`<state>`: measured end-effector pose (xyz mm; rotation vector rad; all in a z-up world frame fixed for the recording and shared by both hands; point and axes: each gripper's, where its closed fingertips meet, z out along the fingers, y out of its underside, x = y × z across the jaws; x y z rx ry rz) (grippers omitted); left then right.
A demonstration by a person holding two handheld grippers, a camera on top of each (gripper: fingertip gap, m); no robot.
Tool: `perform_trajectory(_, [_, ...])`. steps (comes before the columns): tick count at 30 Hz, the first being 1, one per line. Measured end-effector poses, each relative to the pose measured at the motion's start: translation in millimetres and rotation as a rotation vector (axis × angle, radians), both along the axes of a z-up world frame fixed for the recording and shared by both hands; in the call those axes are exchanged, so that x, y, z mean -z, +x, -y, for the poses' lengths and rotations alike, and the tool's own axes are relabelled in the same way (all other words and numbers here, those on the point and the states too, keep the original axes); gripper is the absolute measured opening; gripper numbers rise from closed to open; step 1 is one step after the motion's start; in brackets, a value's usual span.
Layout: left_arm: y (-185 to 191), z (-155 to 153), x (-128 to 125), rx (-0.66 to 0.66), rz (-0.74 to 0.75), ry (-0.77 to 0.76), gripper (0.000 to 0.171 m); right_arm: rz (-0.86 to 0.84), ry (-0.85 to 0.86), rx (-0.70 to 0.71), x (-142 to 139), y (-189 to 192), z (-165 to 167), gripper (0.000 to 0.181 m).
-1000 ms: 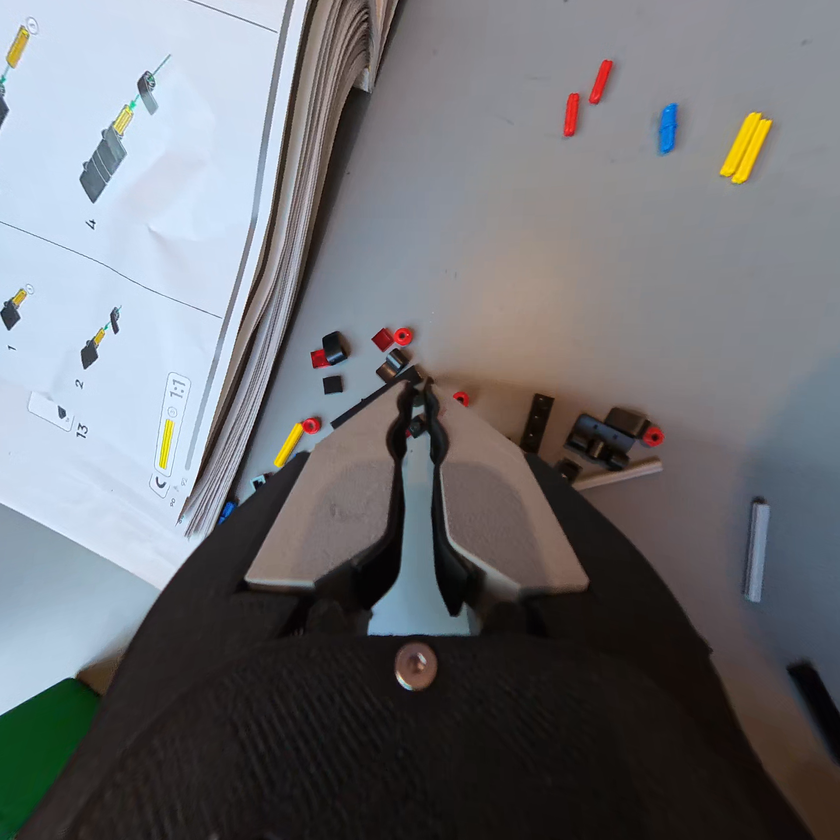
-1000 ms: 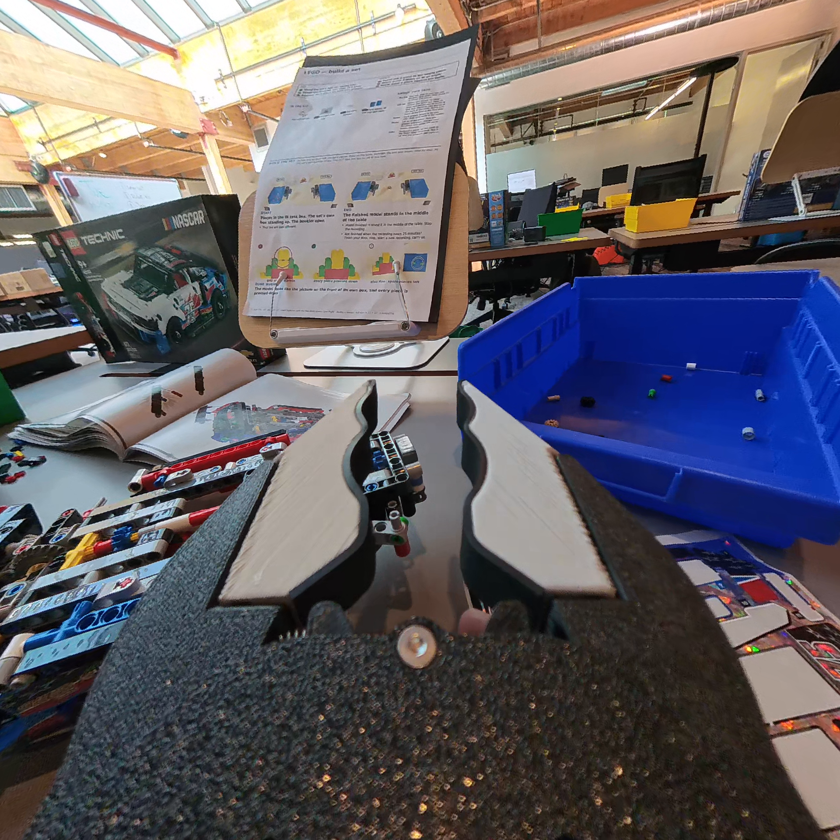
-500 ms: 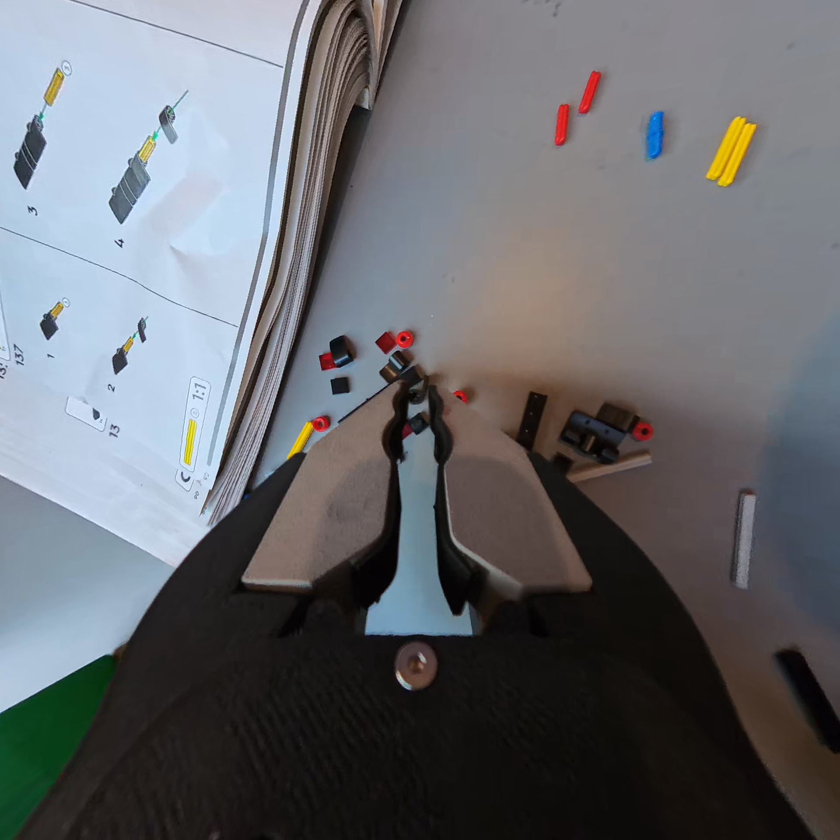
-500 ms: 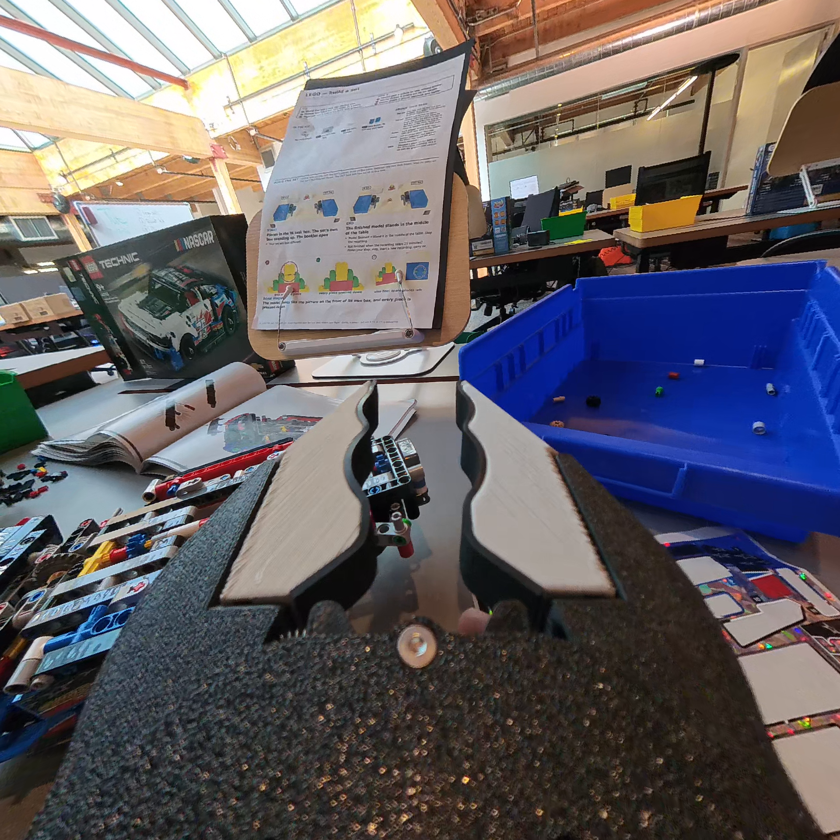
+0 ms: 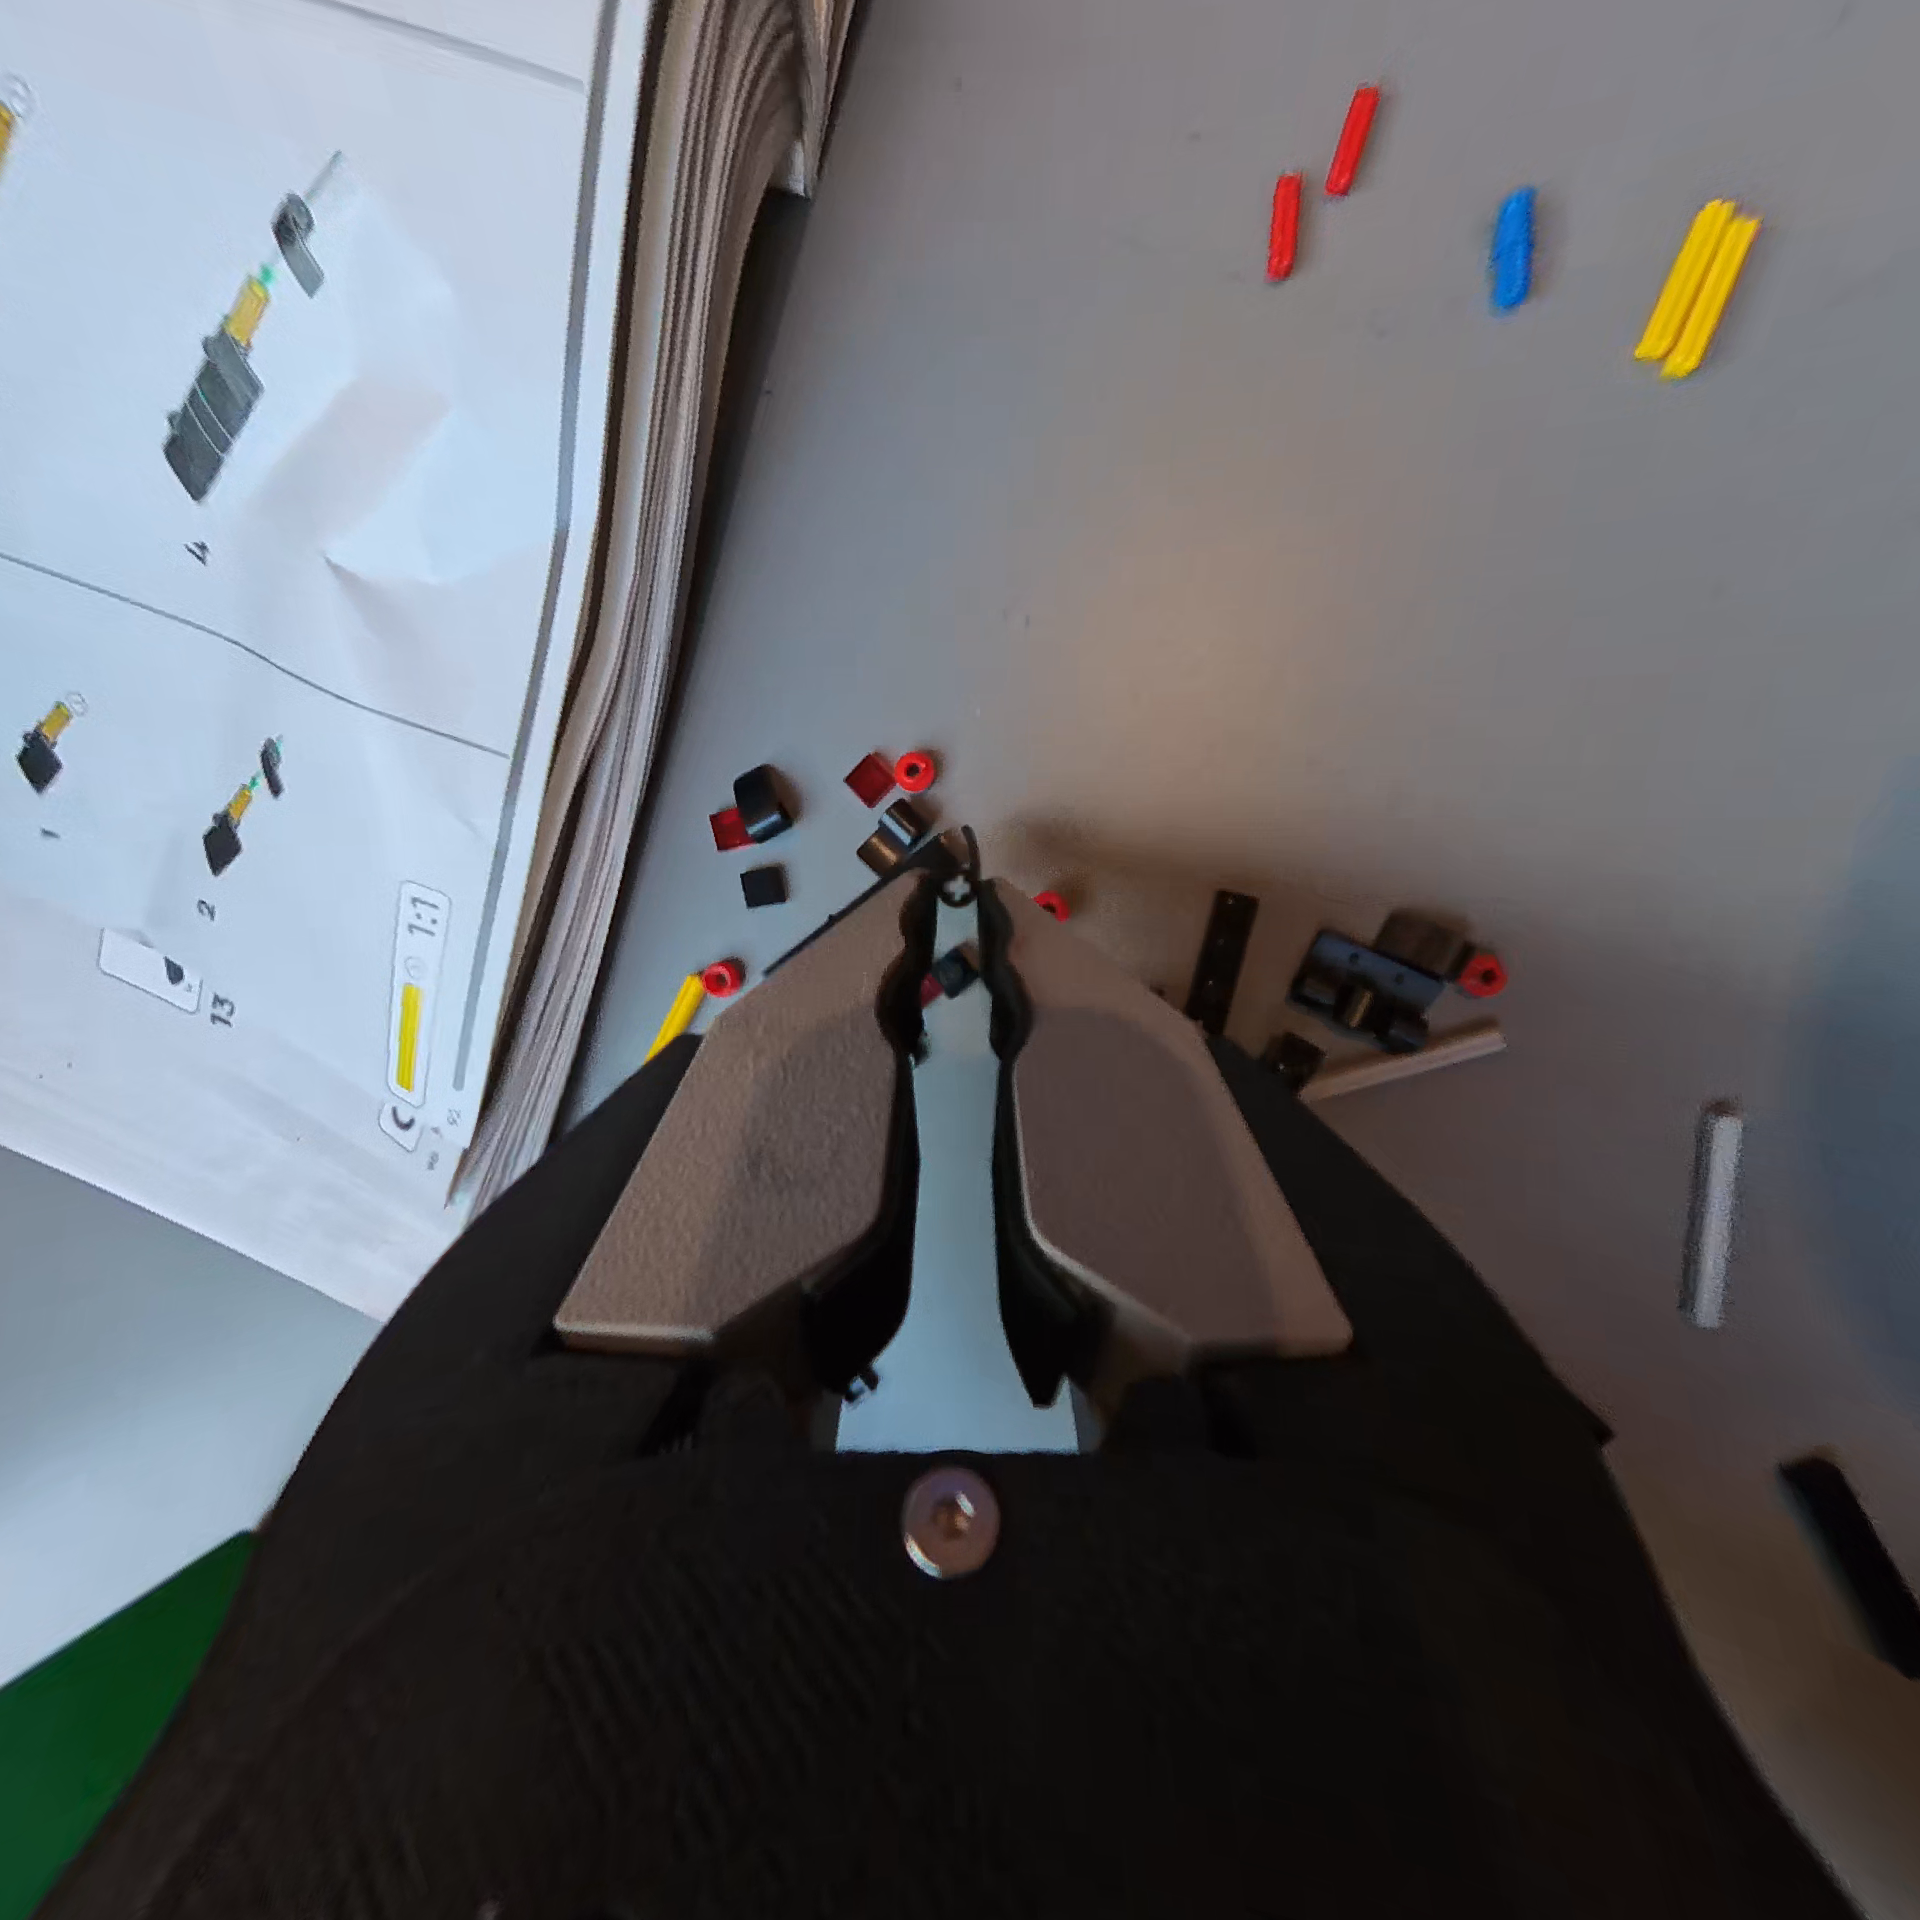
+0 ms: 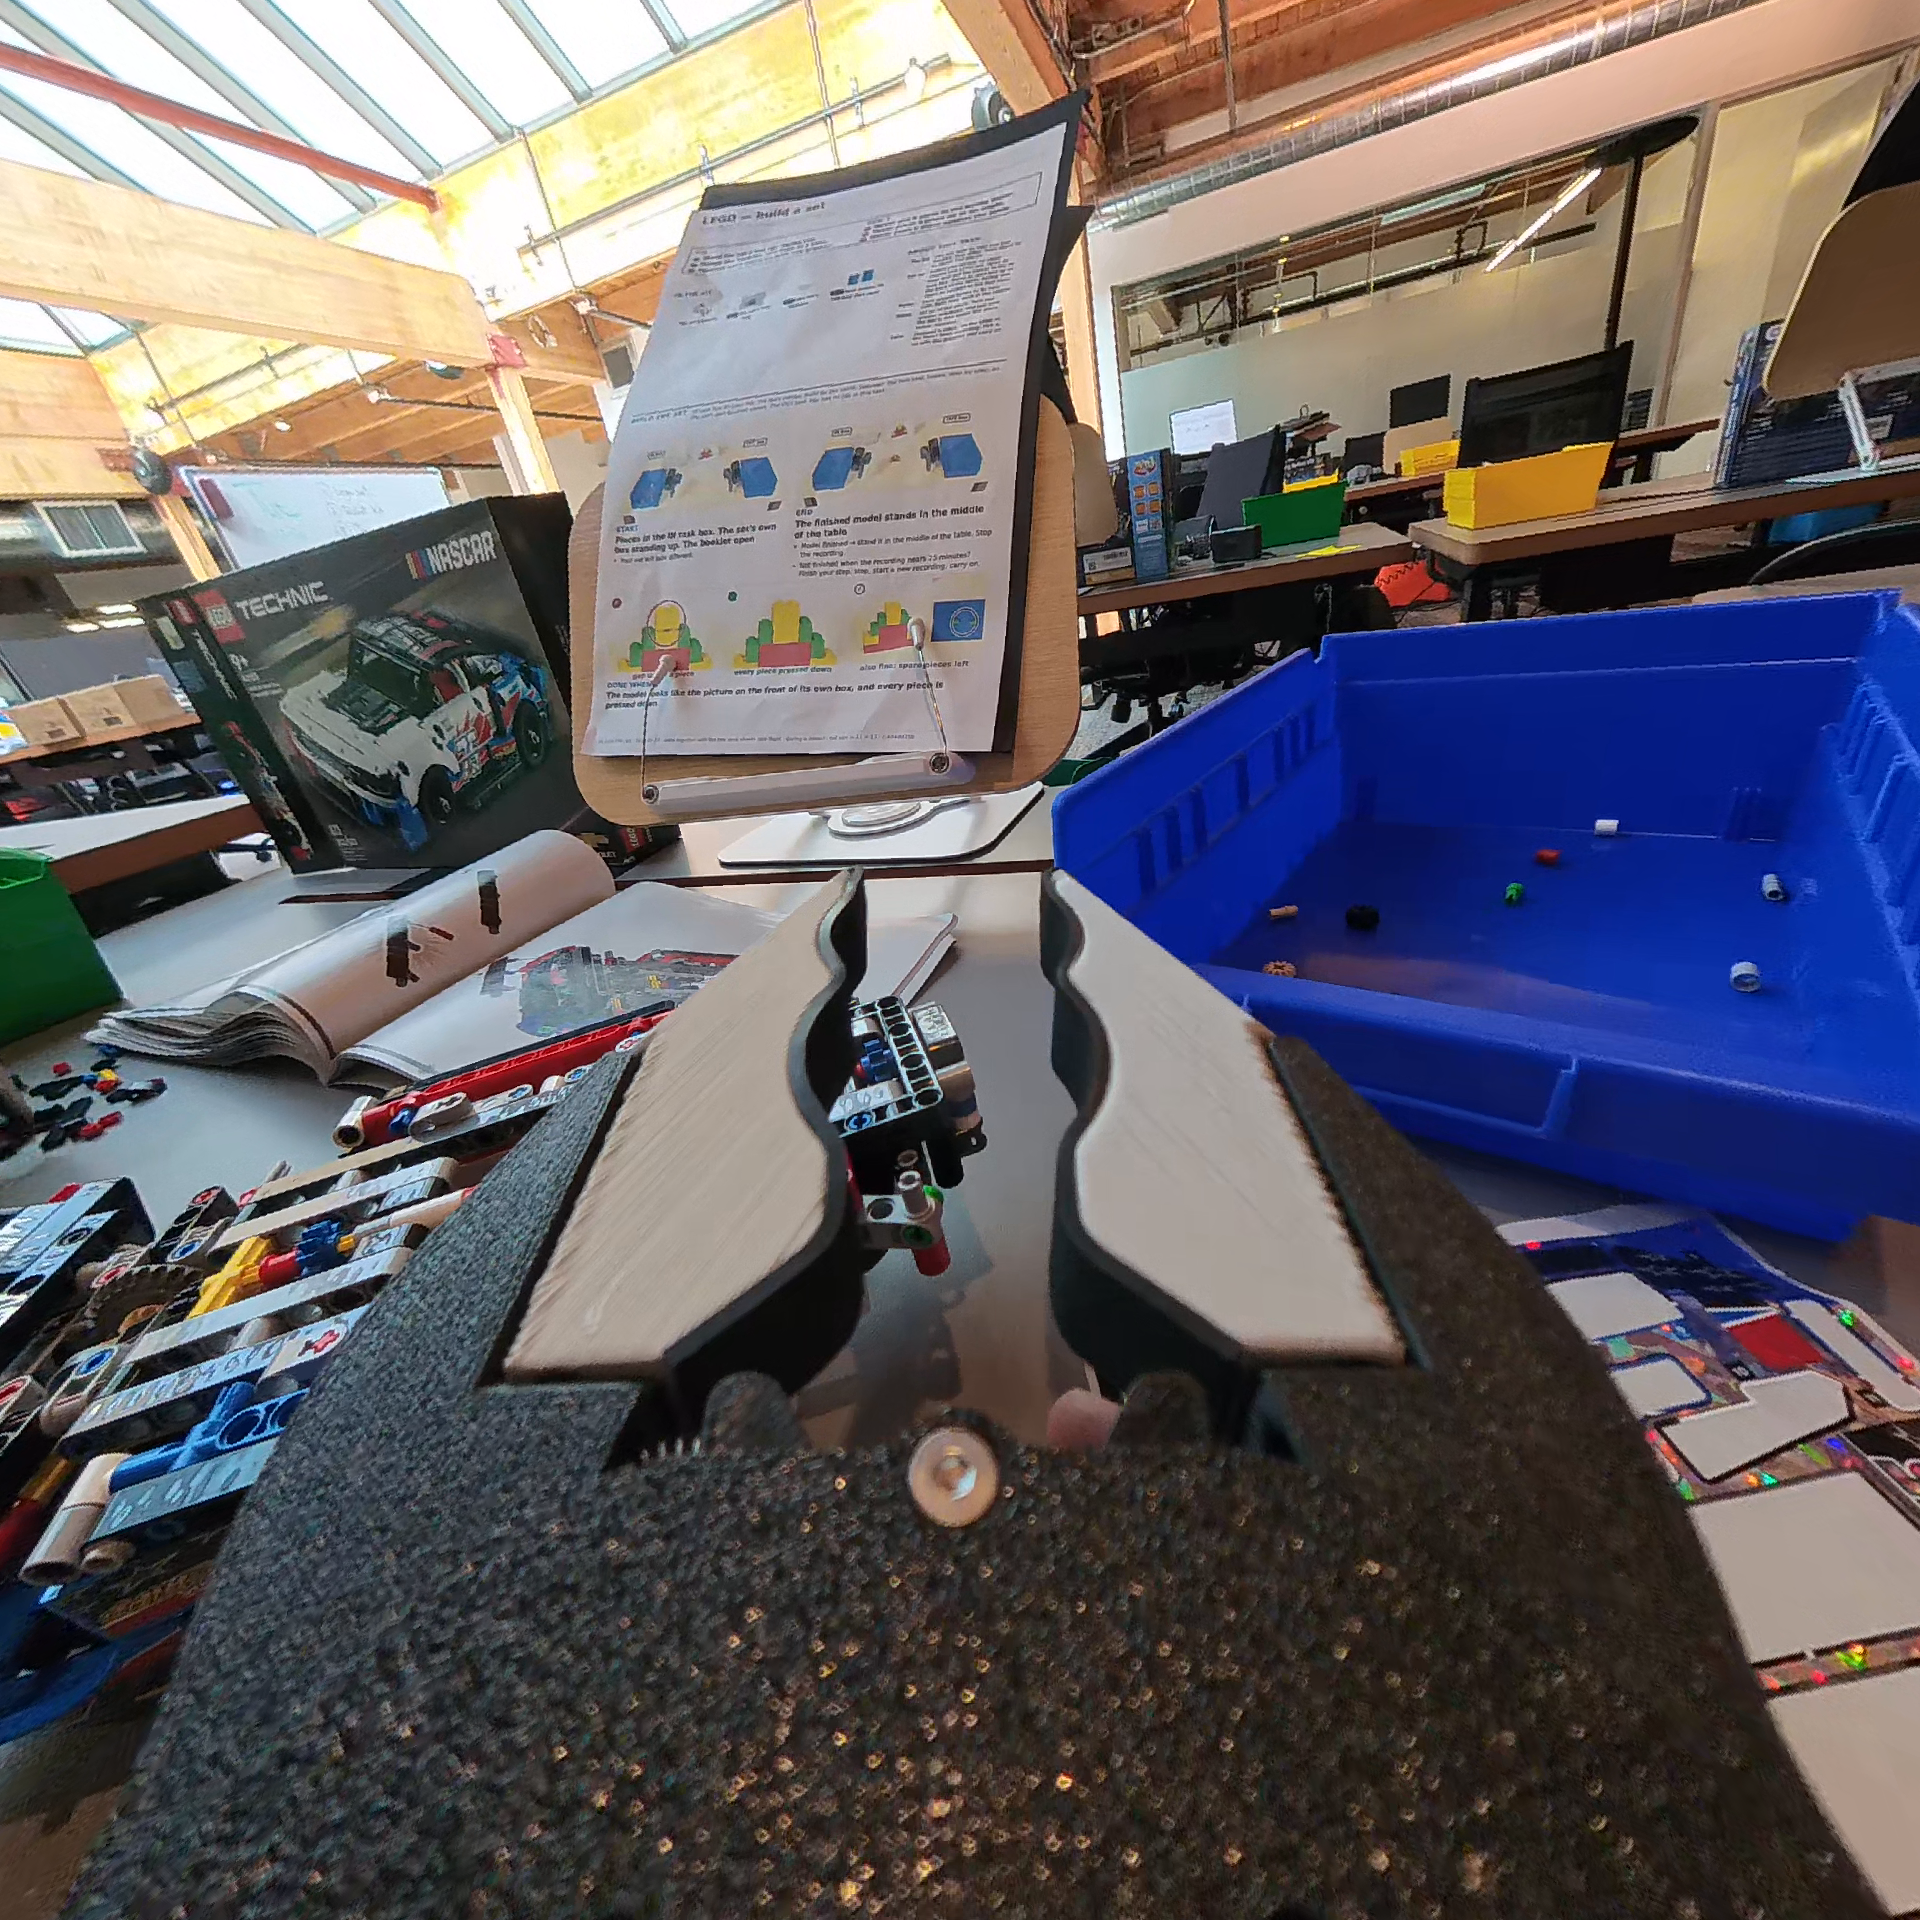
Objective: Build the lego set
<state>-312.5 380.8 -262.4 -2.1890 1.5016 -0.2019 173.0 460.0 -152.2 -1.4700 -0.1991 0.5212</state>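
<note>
We hold the left gripper (image 5: pixel 958 891) low over the grey table (image 5: pixel 1195 540), its fingers drawn nearly together with only a thin slit between the tips. A tiny black piece (image 5: pixel 954 886) sits right at those tips (whether it is truly pinched or just lying there, we cannot tell). Around the tips lies a scatter of small red and black parts (image 5: pixel 821 810), and a dark connector cluster (image 5: pixel 1377 977) rests to the right beside a pale grey axle (image 5: pixel 1403 1060). Farther up the table we see two red pins (image 5: pixel 1320 187), a blue pin (image 5: pixel 1512 249) and a pair of yellow axles (image 5: pixel 1699 291), all well apart from the gripper. The open instruction booklet (image 5: pixel 291 520) fills the left side.

Our right gripper (image 6: pixel 951 914) stands spread wide, holding nothing. Between its fingers, farther off on the table, sits a small black sub-assembly (image 6: pixel 904 1081) of the set. The partly built chassis (image 6: pixel 208 1299) lies at the left, the blue bin (image 6: pixel 1558 935) with a few loose bits at the right, and the set's box (image 6: pixel 364 686) stands behind, next to a sheet on a stand (image 6: pixel 821 488).
</note>
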Motion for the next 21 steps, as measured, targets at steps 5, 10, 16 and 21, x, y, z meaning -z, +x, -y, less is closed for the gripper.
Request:
perform_trajectory(5, [47.6,-7.6,-26.0,0.084,0.07,0.043,0.005,-0.003,-0.001,-0.008,-0.1,-2.1,-0.1,0.033])
perform_trajectory(10, [96.8,-9.4,-3.4,0.215,-0.002,-0.007,0.005,-0.007,0.001,-0.015,-0.6,-3.9,1.4,0.033])
perform_trajectory(16, [123.1,-5.2,11.7,0.256,-0.011,-0.075,0.007,-0.021,-0.004,-0.023,-1.0,-4.7,2.6,0.032])
perform_trajectory(21, [117.5,-5.2,4.3,0.223,-0.027,-0.07,0.015,-0.026,-0.013,-0.029,-0.2,-6.3,2.2,0.03])
